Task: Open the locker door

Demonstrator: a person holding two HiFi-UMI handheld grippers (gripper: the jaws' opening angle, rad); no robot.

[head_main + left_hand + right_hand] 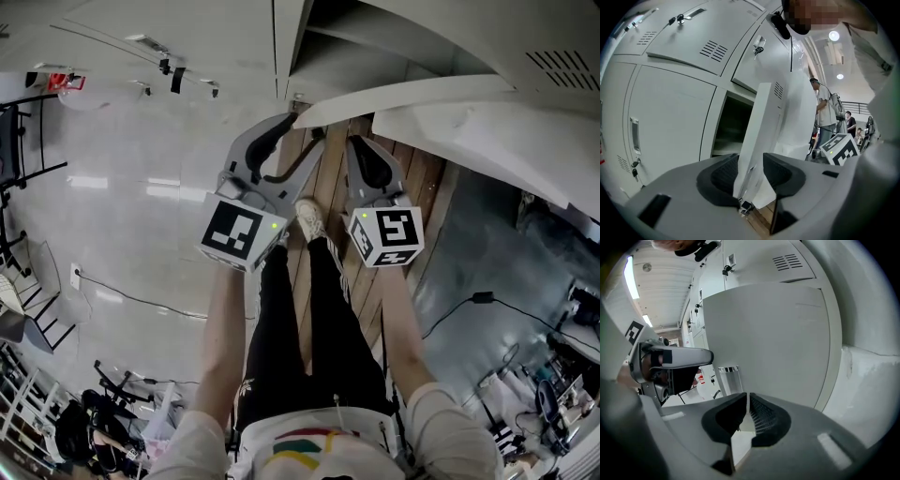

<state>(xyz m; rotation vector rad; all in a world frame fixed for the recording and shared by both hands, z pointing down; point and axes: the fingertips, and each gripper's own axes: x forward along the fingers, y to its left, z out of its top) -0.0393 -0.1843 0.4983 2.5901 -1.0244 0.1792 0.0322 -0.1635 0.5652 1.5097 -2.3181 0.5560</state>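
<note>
Item: locker door (pixel 764 126), pale grey, vented. It stands swung out from the locker bank (pixel 670 122), with the dark compartment (pixel 733 129) exposed behind it. From the head view the door (pixel 422 94) shows top edge on, above a wooden floor strip (pixel 323 183).

Left hand-held gripper (pixel 750 164) (pixel 305 131): released, its jaws spread wide with the door's free edge standing between them.

Right hand-held gripper (pixel 747 401) (pixel 361 141): clenched, with only a thin slit between its pads and nothing grasped. It faces the door's outer panel (pixel 778 343), near the handle plate (pixel 729 376).
</note>
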